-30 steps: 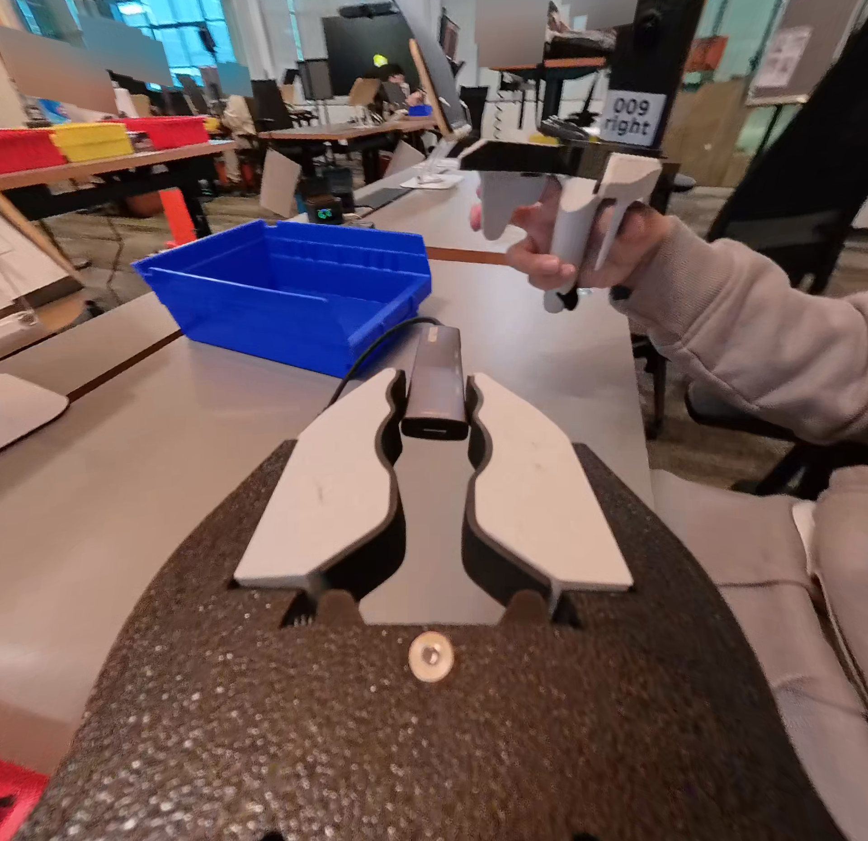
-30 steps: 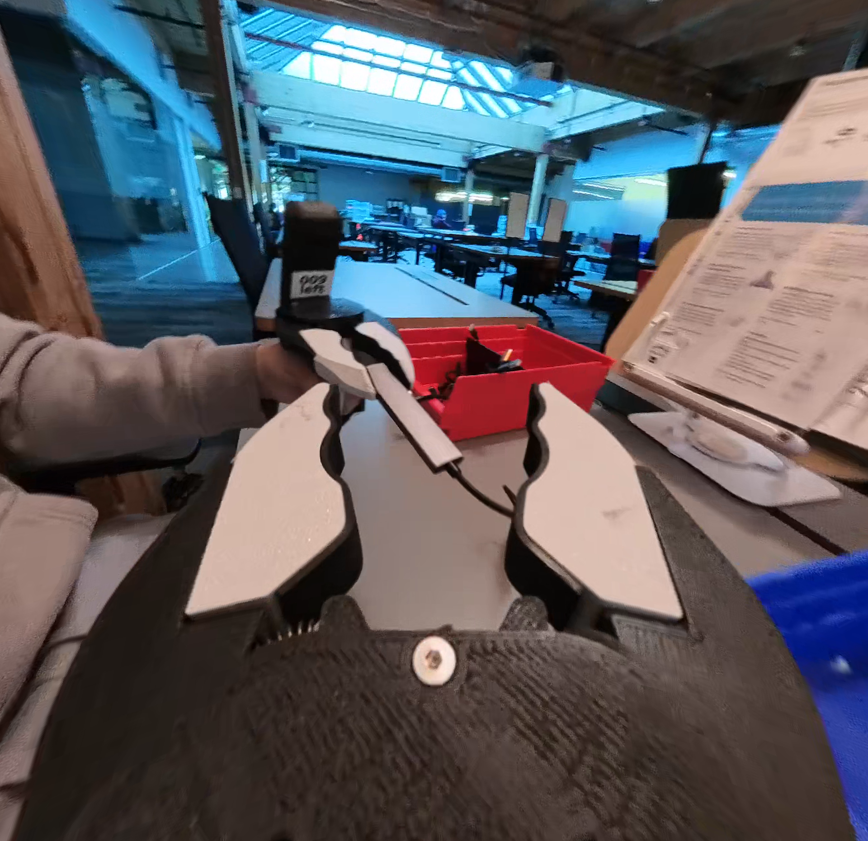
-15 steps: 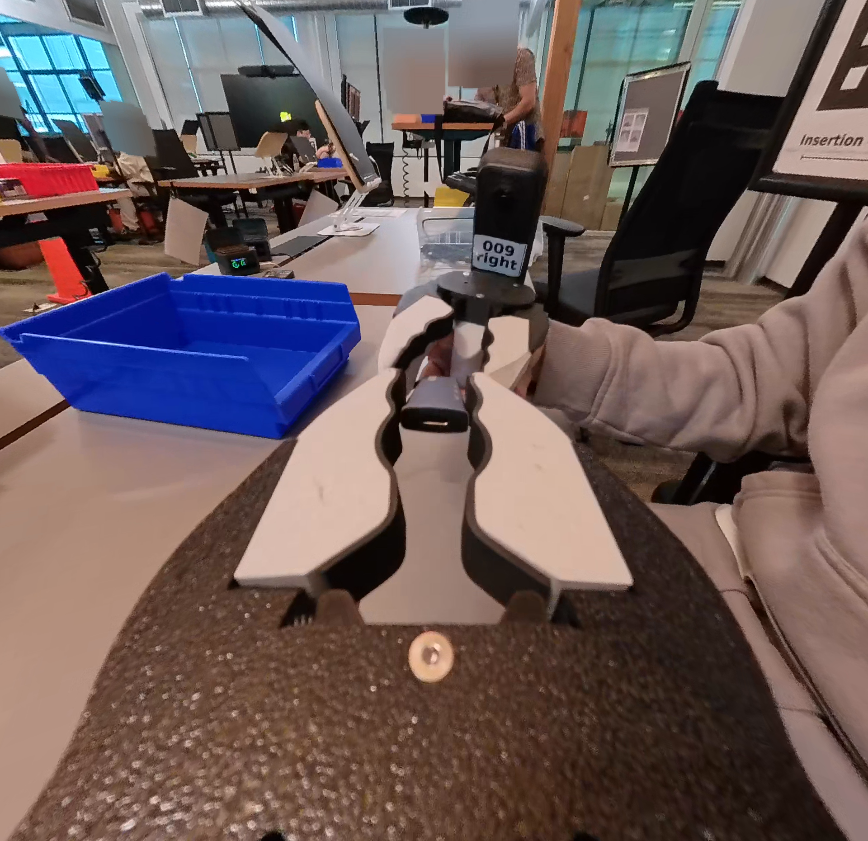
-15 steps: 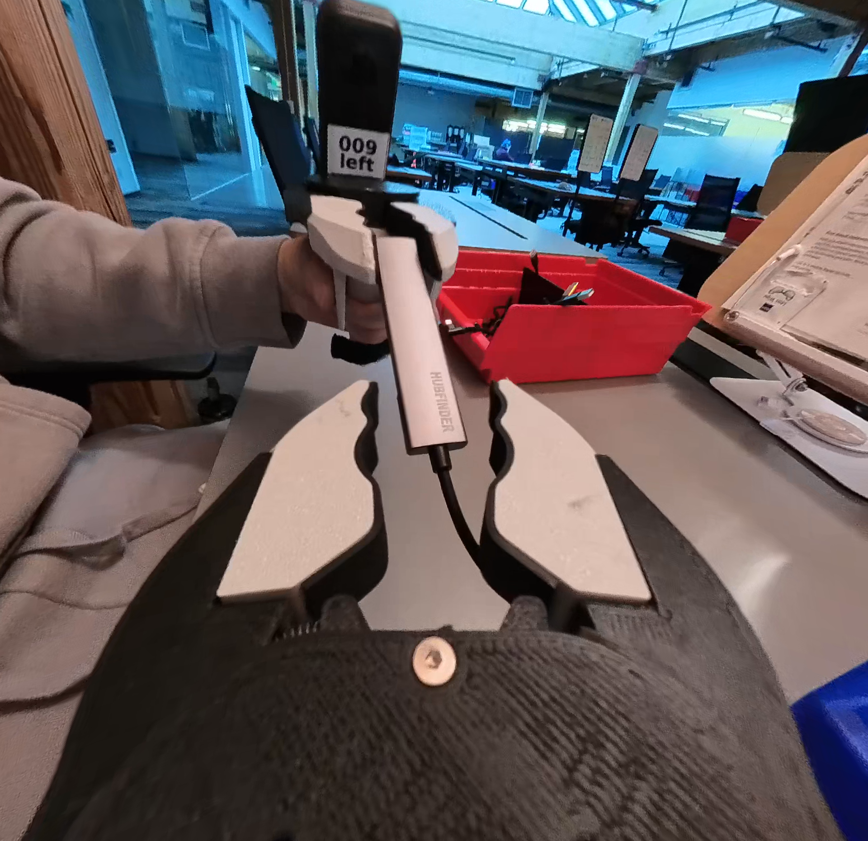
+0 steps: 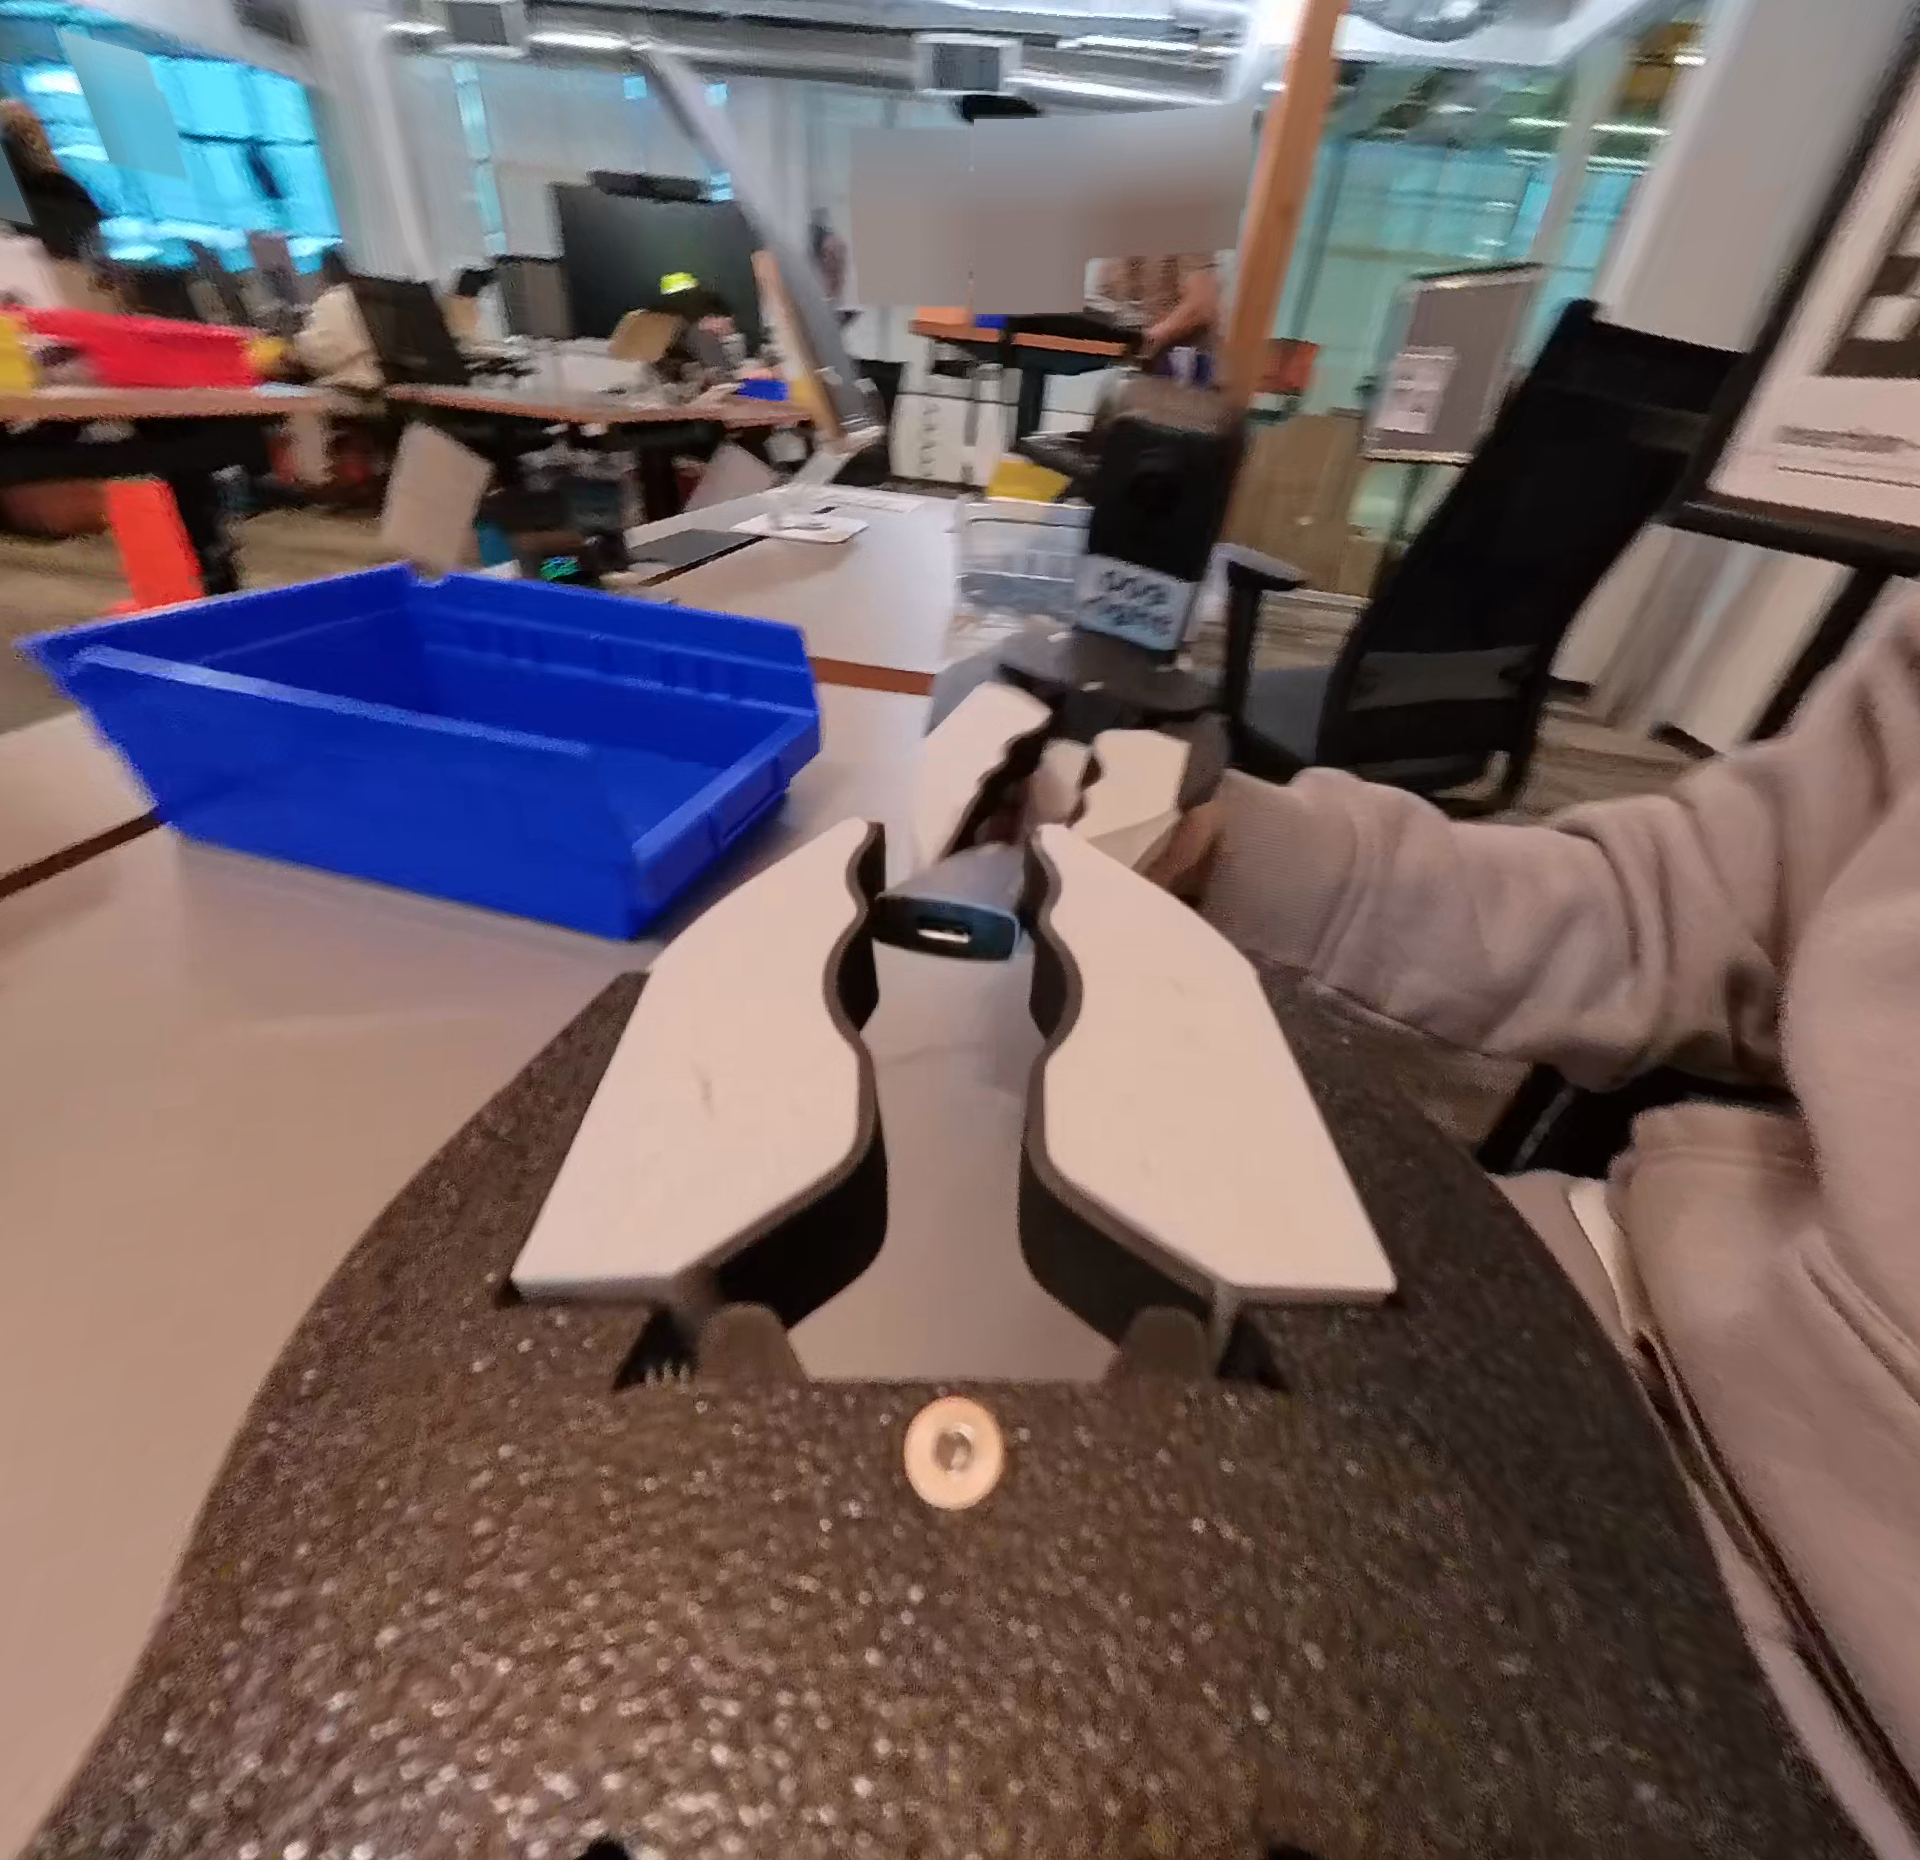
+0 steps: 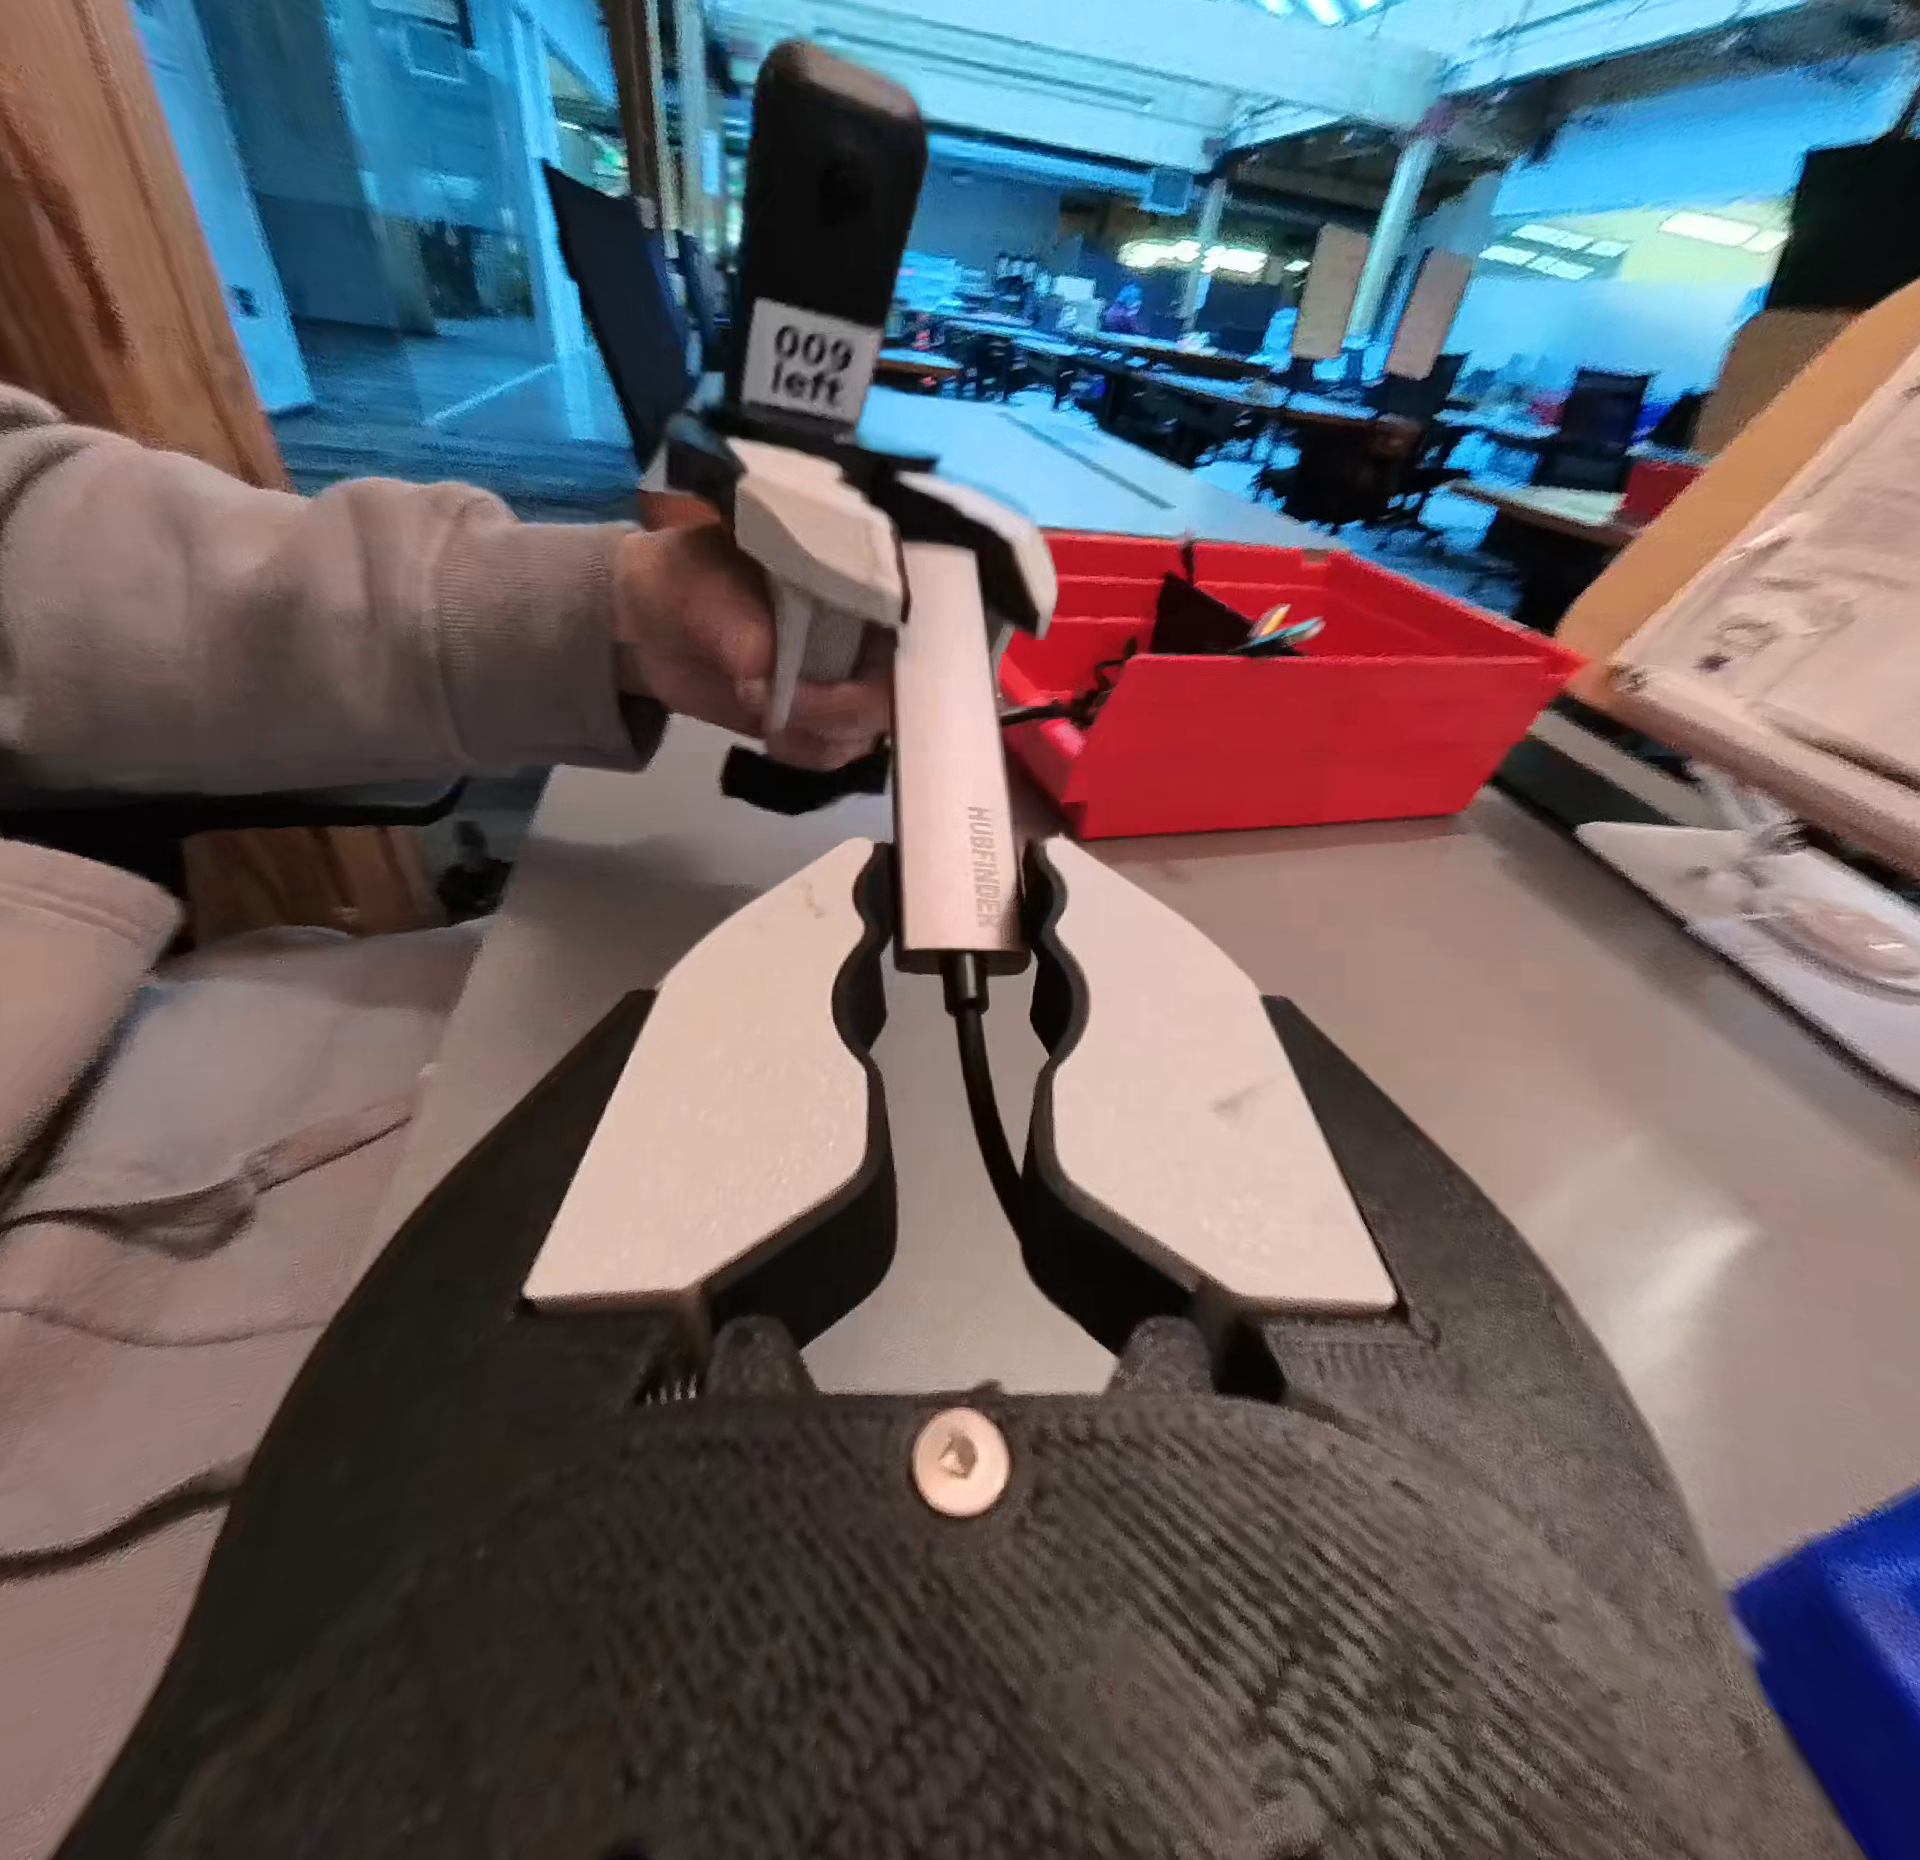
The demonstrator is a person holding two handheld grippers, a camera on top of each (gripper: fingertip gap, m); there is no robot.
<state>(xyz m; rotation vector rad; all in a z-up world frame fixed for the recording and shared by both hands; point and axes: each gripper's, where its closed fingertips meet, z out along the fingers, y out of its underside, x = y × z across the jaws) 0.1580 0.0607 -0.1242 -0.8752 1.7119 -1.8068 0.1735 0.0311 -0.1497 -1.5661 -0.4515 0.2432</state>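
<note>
A slim grey USB hub point(image 5: 940, 922) with a black cable point(image 6: 987, 1083) is held in the air between both grippers, above the grey table point(image 5: 260, 1083). My left gripper point(image 5: 951, 875) is shut on the hub's port end. My right gripper point(image 6: 956, 906) is shut on the hub's point(image 6: 940, 730) cable end, with the cable running back between its fingers. The two grippers face each other. The left gripper point(image 6: 935, 574) shows in the right wrist view, and the right gripper point(image 5: 1044, 771) shows blurred in the left wrist view.
A blue bin point(image 5: 416, 802) stands on the table left of the left gripper; its corner point(image 6: 1839, 1654) shows in the right wrist view. A red bin point(image 6: 1299, 740) holding cables stands behind the left gripper. A document stand point(image 6: 1787, 584) is at the right. A black chair point(image 5: 1507, 615) stands beyond the table edge. Tip to tip, the grippers are about 5 cm apart.
My right gripper has moved in over the hub's cable end and its fingers have closed on it. My left gripper has kept its hold and turned to face the right gripper.
</note>
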